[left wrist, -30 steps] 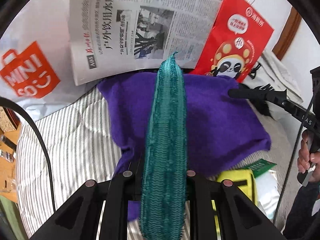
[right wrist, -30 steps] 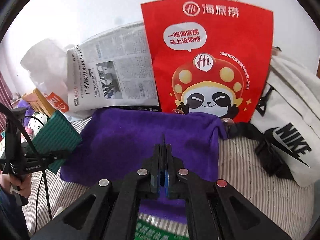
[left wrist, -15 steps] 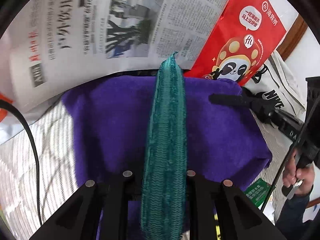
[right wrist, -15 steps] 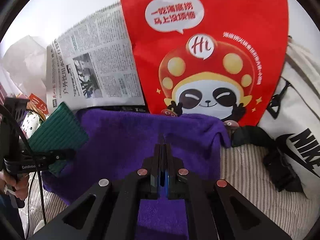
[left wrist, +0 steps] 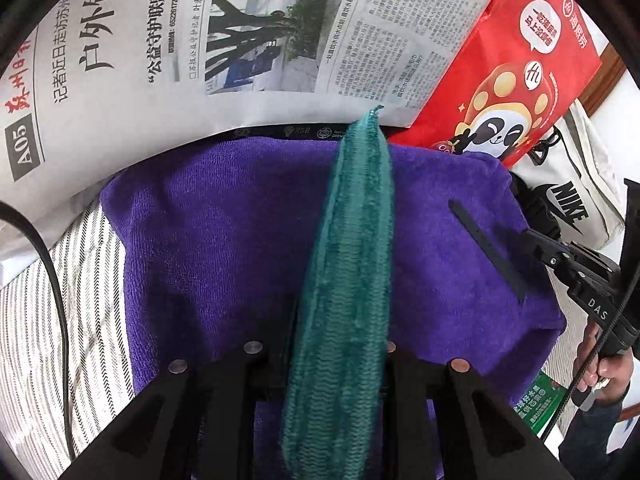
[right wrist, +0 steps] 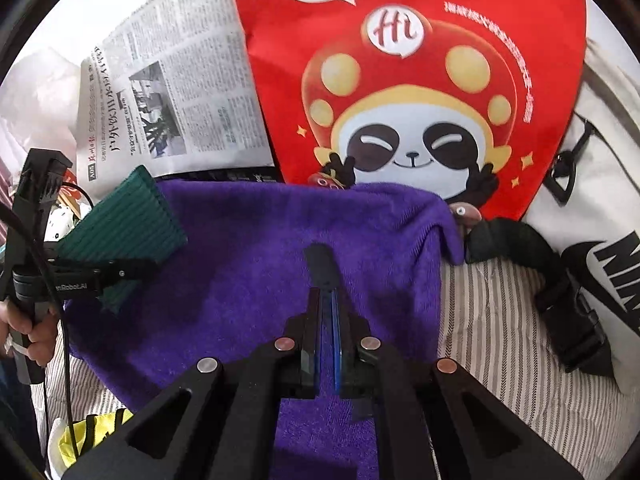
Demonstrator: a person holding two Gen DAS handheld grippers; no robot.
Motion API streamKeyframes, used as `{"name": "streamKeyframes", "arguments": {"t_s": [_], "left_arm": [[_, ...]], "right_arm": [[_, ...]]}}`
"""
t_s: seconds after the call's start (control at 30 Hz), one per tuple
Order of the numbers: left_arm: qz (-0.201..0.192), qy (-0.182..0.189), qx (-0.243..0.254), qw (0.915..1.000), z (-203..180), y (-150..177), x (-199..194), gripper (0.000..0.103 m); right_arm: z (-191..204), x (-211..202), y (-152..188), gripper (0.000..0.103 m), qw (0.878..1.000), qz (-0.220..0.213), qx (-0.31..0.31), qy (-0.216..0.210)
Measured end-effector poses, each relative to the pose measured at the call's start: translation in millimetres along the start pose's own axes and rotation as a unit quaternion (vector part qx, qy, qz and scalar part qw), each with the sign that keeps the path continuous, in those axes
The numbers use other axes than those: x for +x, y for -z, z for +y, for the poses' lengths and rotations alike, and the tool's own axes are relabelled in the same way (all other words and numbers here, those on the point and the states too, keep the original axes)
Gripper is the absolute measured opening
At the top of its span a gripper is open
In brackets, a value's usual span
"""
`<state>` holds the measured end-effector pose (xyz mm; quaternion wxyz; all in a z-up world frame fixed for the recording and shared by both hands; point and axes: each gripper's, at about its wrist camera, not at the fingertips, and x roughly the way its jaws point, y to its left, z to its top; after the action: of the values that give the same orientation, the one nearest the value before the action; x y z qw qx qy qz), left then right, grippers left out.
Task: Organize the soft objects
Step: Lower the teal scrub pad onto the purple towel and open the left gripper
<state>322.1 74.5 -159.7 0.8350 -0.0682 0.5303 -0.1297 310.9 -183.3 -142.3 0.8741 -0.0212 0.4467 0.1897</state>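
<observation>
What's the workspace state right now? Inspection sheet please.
Surface: striped bedding.
Job's things: purple towel spread flat; green knit cloth above it.
Clutter: newspaper, red panda bag, white Nike bag, yellow item.
Grippers: left hand-held gripper clamps the green cloth; right hand-held gripper shut, nothing held, over the towel.
Cables: black cable across the bedding.
Surroundings: white wall.

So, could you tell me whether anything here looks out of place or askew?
Nothing is spilled or damaged. The purple towel lies slightly rumpled, its far right corner folded down. The green cloth is off the bed, clamped in the left gripper above the towel.
</observation>
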Motion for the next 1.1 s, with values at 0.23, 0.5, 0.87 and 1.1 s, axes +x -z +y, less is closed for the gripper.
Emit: {"name": "streamKeyframes", "arguments": {"t_s": [0.23,0.5,0.87,1.1], "left_arm": [[0.002,-0.008,0.01,0.9999,-0.2,-0.6,-0.1,0.022],[-0.002,-0.043,0.022,0.9988,-0.1,2.1,-5.6,0.045],[-0.01,-0.145,0.056,0.9878,-3.6,6.8,-25.3,0.06],[-0.007,-0.164,0.068,0.9841,-11.7,12.7,-37.3,0.063]], "right_arm": [[0.8,3.3,2.2,0.006,1.0,0.008,-0.002,0.0],[4.6,2.0,-2.8,0.006,1.0,0.011,-0.004,0.002],[6.1,-8.4,-3.1,0.006,1.0,0.009,-0.015,-0.001],[10.2,-23.4,8.1,0.006,1.0,0.01,-0.021,0.0]]}}
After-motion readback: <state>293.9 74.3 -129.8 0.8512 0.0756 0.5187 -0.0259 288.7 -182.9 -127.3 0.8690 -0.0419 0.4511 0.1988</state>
